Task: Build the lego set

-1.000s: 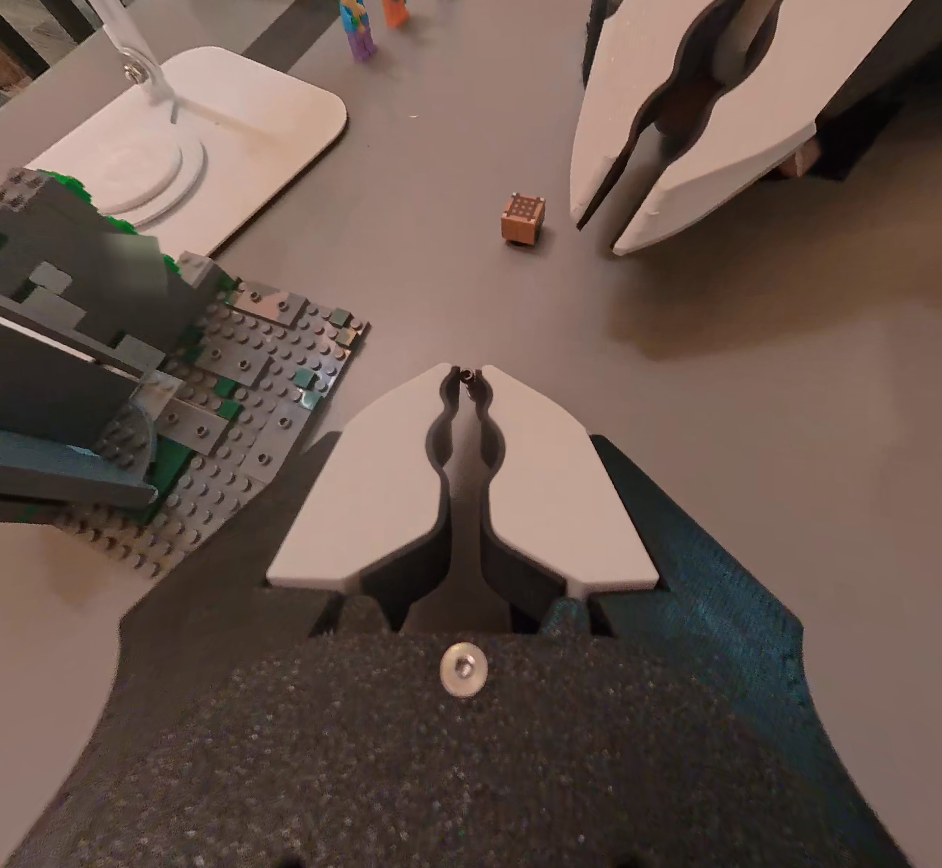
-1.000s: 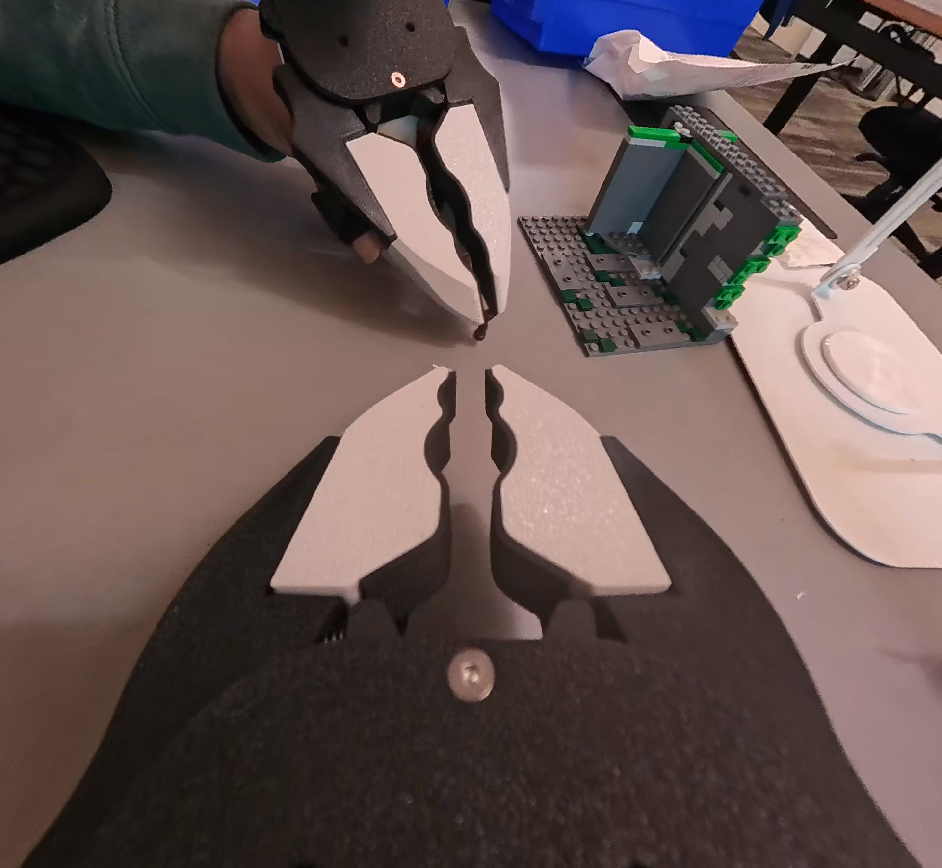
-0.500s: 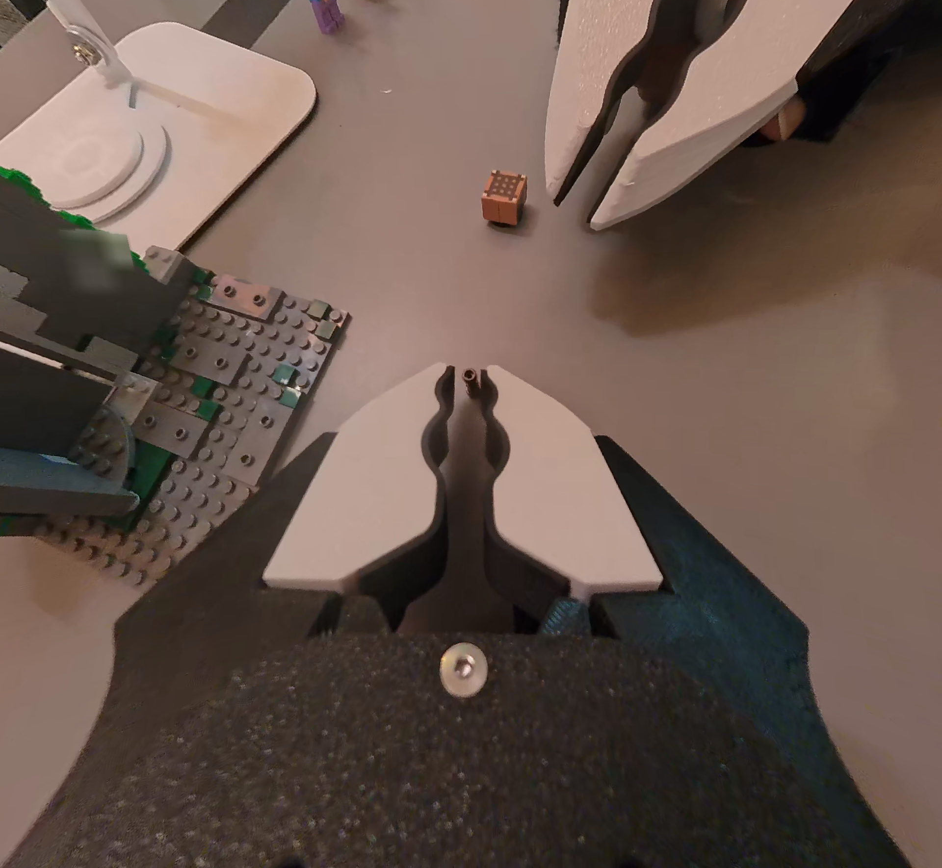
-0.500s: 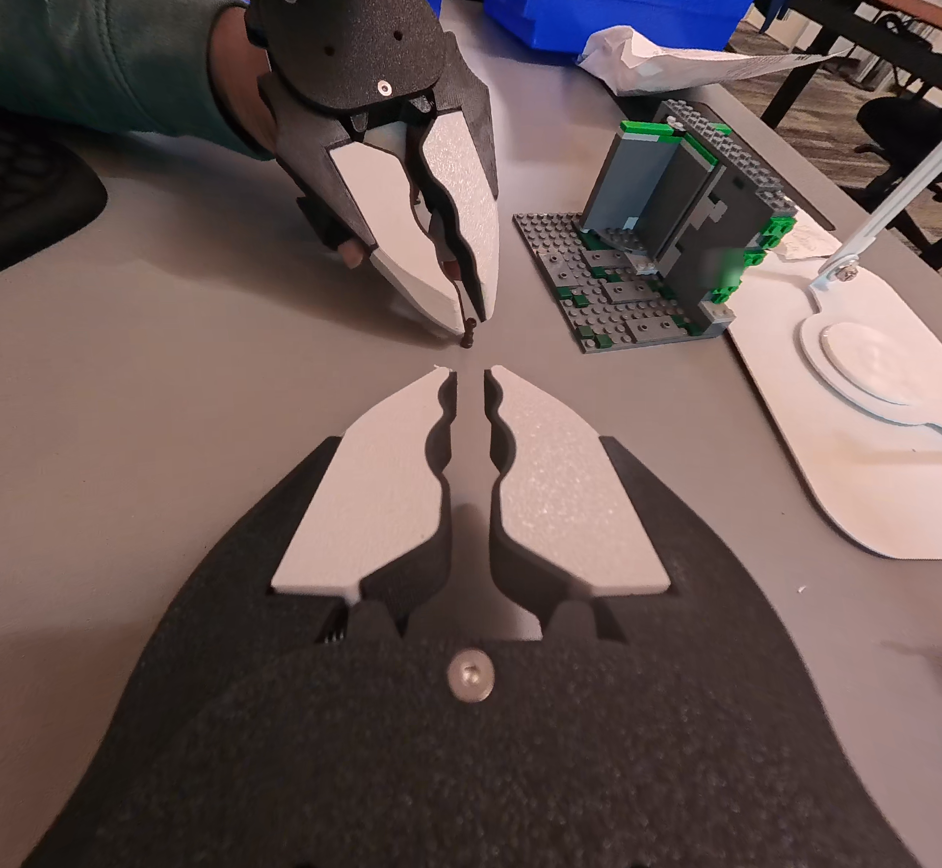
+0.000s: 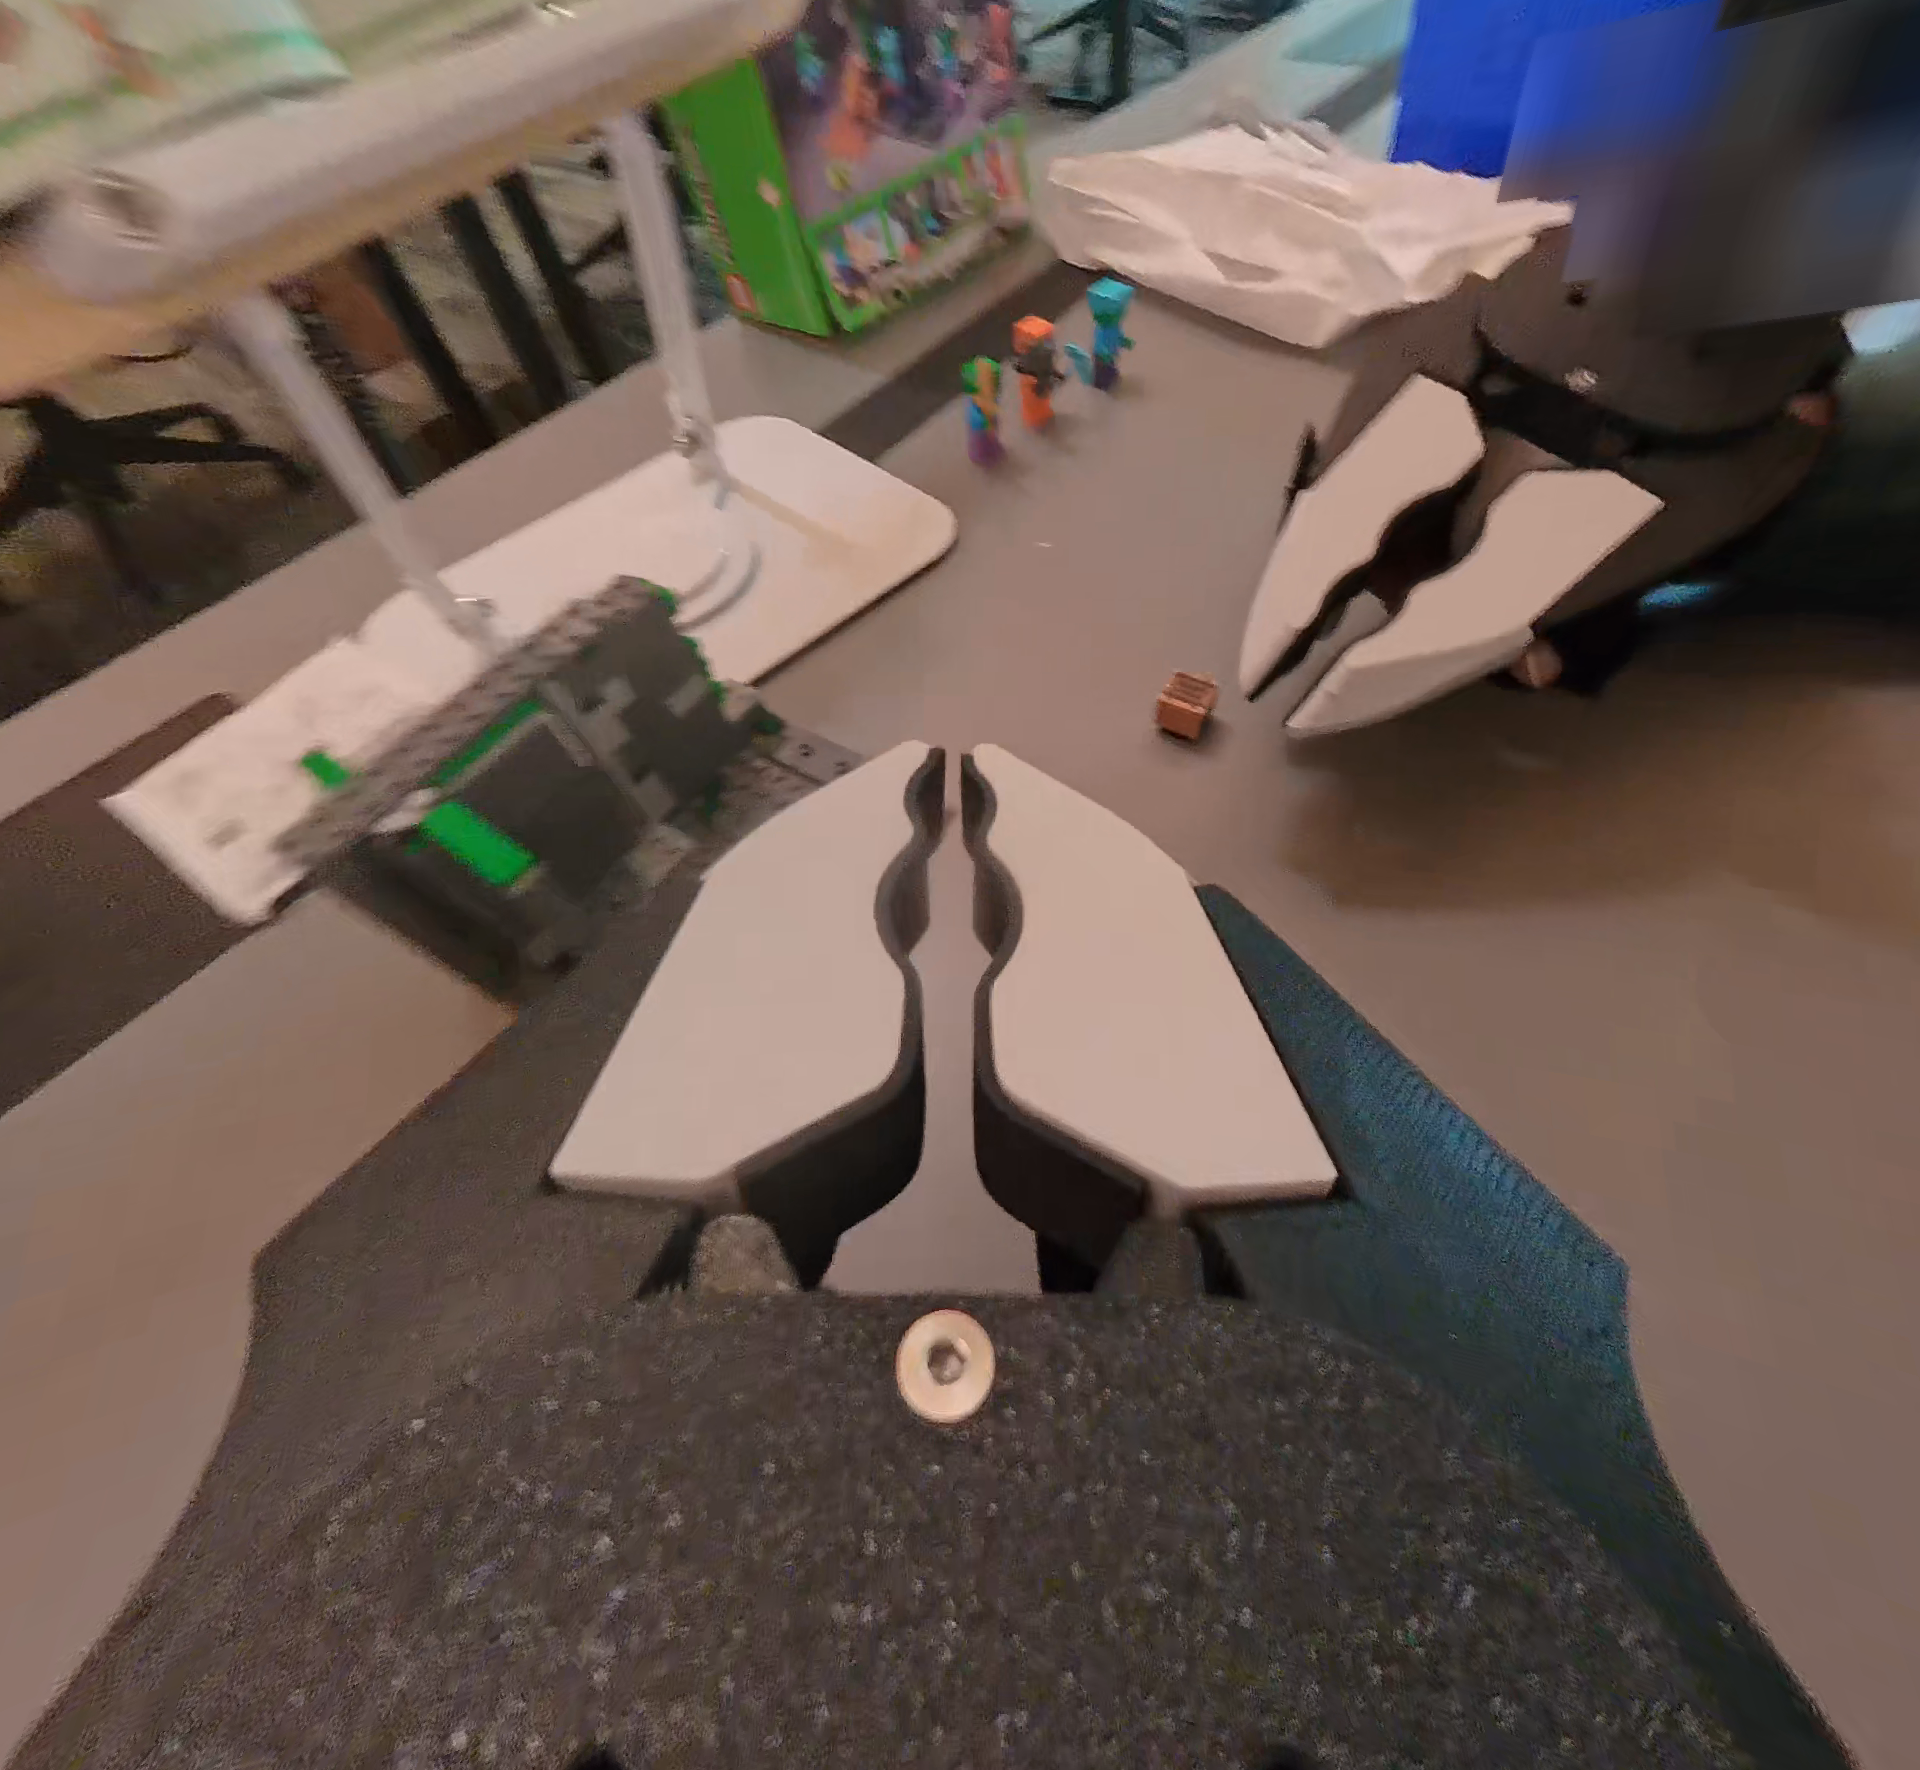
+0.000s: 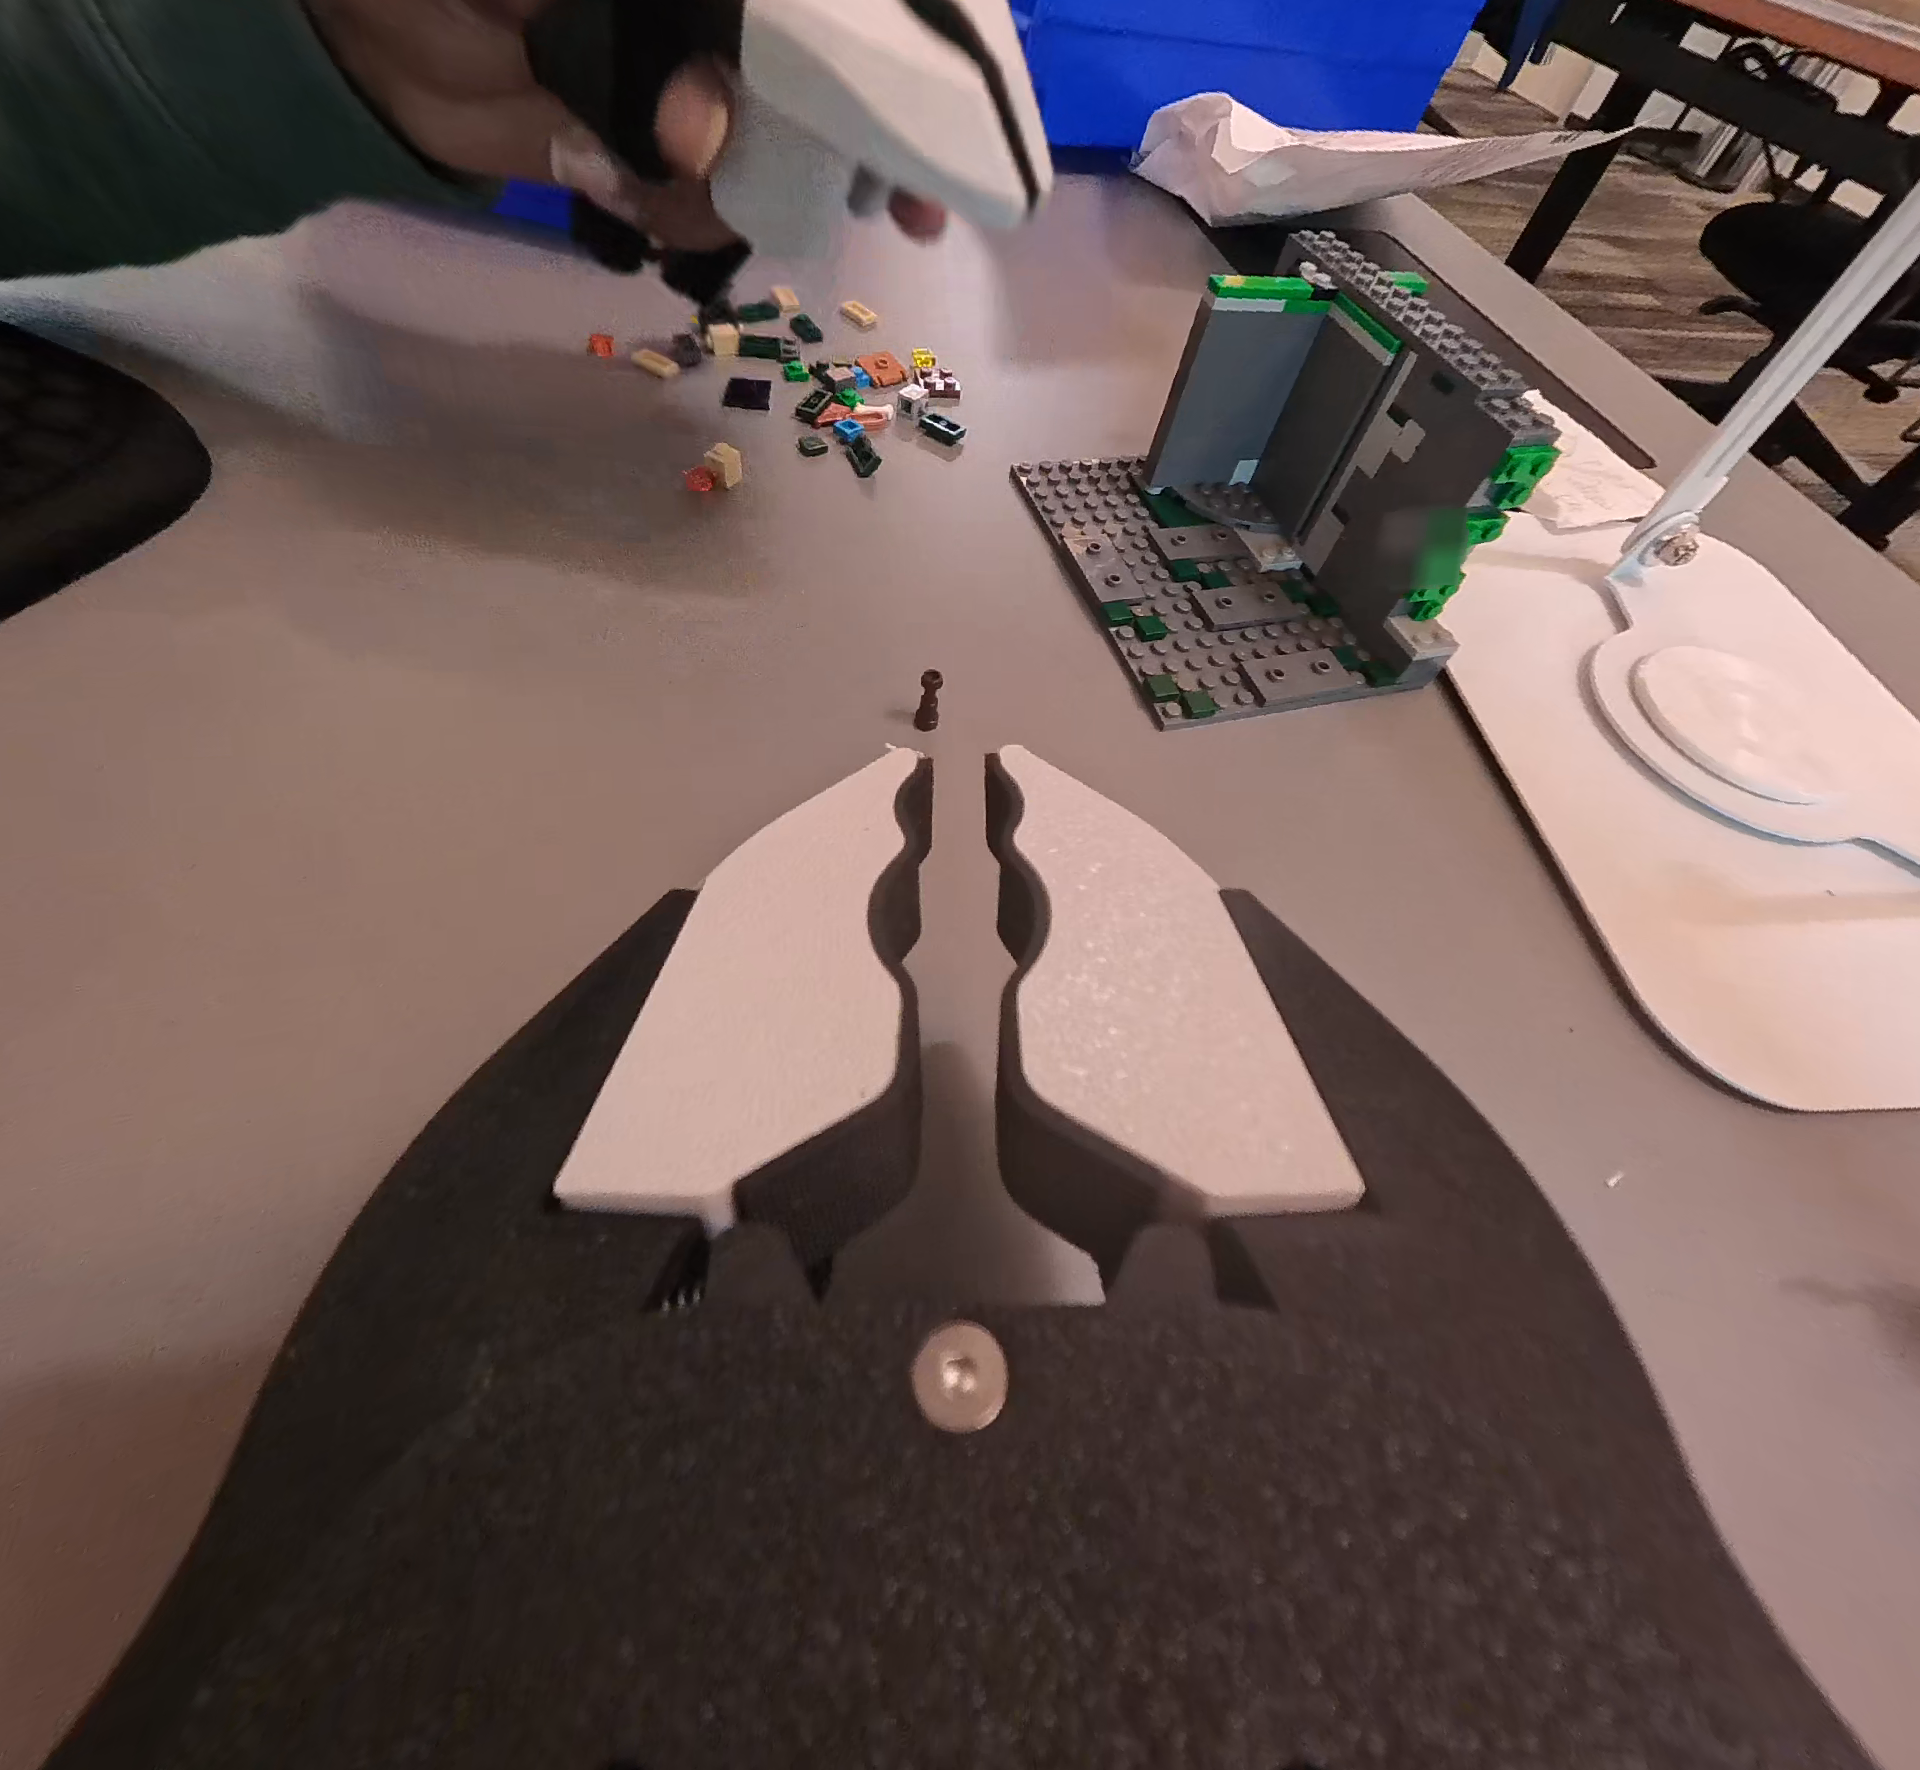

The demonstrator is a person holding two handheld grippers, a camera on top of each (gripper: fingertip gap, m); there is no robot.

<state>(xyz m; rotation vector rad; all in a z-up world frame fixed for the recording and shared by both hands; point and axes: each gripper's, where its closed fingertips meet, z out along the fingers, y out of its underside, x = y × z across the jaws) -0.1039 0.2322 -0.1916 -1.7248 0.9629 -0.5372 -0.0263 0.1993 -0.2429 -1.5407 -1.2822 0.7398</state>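
Observation:
A small dark peg-shaped piece (image 6: 928, 697) stands upright on the grey table, just ahead of my right gripper (image 6: 956, 756). The right gripper is slightly open and empty, low over the table. It also shows in the left wrist view (image 5: 1273, 712), with a small brown cube (image 5: 1187, 704) just left of its tips. My left gripper (image 5: 953, 756) is shut and empty. It is raised high above the table, blurred in the right wrist view (image 6: 1031, 188). The grey and green Lego build (image 6: 1299, 515) stands on its studded baseplate (image 6: 1143, 640); it also shows in the left wrist view (image 5: 582, 764).
Several loose small bricks (image 6: 831, 380) lie beyond the peg. Three minifigures (image 5: 1039, 380), a green Lego box (image 5: 862, 162) and crumpled white paper (image 5: 1278, 224) are at the far side. A white lamp base (image 6: 1714, 785) lies beside the build. Blue bins (image 6: 1226, 6) stand behind. Some 11 centimeters of space lies between my two pairs of fingers. Between my right fingertips and the small brown cube (image 5: 1187, 704) there is roughly 5 centimeters.
My left gripper let go of the small dark piece, which now stands on the table. The left gripper then rose and tilted up and away. The right gripper has barely moved.

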